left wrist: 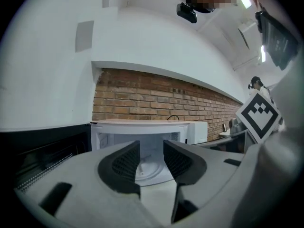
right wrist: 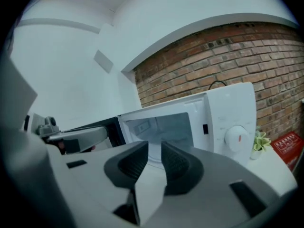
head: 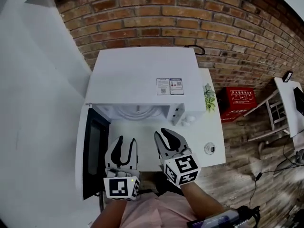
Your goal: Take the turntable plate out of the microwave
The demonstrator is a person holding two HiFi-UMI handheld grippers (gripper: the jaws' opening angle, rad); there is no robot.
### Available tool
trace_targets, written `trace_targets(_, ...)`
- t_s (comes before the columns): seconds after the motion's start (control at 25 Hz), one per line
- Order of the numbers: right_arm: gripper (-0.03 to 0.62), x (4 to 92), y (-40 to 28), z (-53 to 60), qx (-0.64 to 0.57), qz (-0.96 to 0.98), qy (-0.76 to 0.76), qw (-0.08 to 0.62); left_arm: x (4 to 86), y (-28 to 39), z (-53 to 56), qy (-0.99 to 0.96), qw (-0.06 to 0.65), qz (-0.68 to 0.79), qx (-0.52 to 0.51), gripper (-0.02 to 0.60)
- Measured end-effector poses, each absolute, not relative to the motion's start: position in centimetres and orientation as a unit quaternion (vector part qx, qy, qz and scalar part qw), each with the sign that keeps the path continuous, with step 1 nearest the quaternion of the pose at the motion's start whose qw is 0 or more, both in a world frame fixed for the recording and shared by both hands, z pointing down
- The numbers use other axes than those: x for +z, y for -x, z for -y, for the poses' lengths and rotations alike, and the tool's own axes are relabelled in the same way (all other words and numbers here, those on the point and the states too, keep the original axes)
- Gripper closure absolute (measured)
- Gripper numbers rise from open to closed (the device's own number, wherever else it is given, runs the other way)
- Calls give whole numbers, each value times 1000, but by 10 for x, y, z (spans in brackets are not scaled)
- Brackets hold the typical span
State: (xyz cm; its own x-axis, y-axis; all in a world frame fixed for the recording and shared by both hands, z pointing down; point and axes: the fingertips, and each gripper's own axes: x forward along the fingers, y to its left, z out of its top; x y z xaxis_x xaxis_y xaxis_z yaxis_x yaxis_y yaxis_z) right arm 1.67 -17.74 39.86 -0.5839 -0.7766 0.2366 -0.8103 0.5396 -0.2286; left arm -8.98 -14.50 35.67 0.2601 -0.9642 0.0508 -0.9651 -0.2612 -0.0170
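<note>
A red brick wall runs behind everything, and a plain white wall meets it on the left. Below the bricks on the right lies a wooden plank floor. A white table stands against the brick wall and carries a white microwave, which takes up most of the tabletop. Its door, dark on the inside, is swung fully open to the left, so the cavity faces the person.

The left tongs and right tongs are held side by side over the table just in front of the open cavity, both pointing into it, neither reaching inside. In the left gripper view the jaws stand apart with nothing between them, only the cavity showing through the gap. The right gripper view shows the same: jaws parted, a narrow gap, nothing gripped.

The turntable plate still lies flat on the floor of the microwave cavity, well clear of both tongs.

A red box sits on the floor against the bricks, to the right of the table. A small green plant stands on the table just beside the microwave's right side. Two printed labels are stuck on the microwave's top, a round white knob sits on its front panel, and a small round object lies near the table's right edge
</note>
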Motion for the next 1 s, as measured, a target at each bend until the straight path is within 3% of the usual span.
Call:
trace_targets(0.36, 505, 398, 10, 224, 155, 897, -409, 68, 352, 100, 192, -772, 9, 635, 24, 431)
trace_targets(1.0, 491, 509, 59, 289, 168, 860, -450, 173, 444, 143, 236, -772, 91, 628, 43, 433)
